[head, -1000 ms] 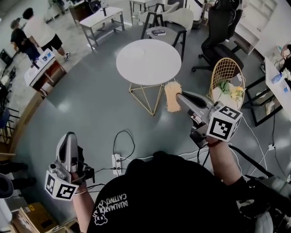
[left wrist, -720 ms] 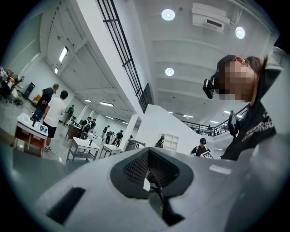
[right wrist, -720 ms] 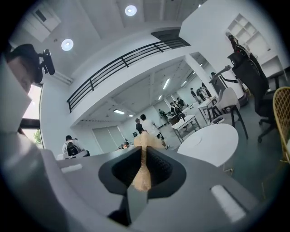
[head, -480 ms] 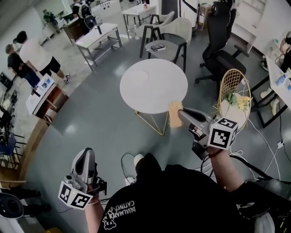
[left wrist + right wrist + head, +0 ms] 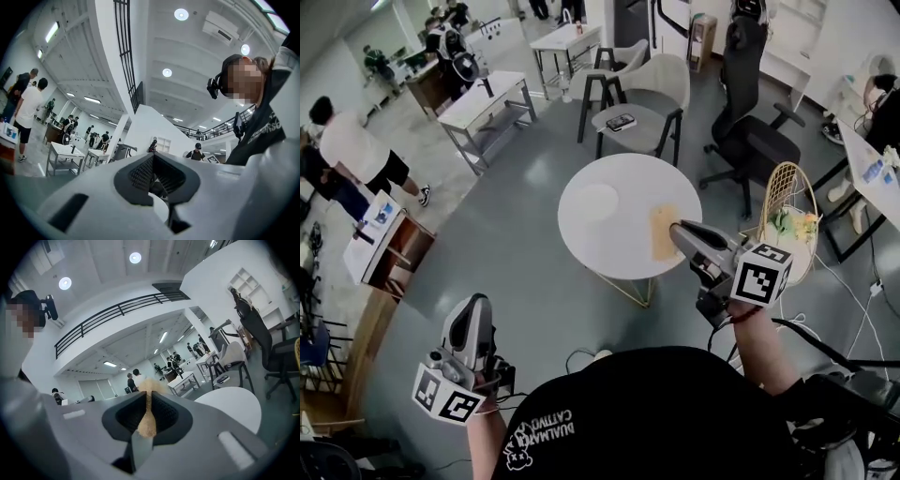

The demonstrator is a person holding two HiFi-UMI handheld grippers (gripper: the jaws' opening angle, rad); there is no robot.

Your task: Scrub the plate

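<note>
My right gripper (image 5: 677, 231) is clamped on one edge of a thin yellow sponge (image 5: 662, 234); it looks soft and light, and I think it will bend easily. My left gripper (image 5: 471, 307) is closed with nothing in it. The white plate (image 5: 598, 200) lies on the round white table (image 5: 619, 253), well apart from both tools. I judge it stiff, smooth and breakable, likely to slide, so I would steady it at the rim.
</note>
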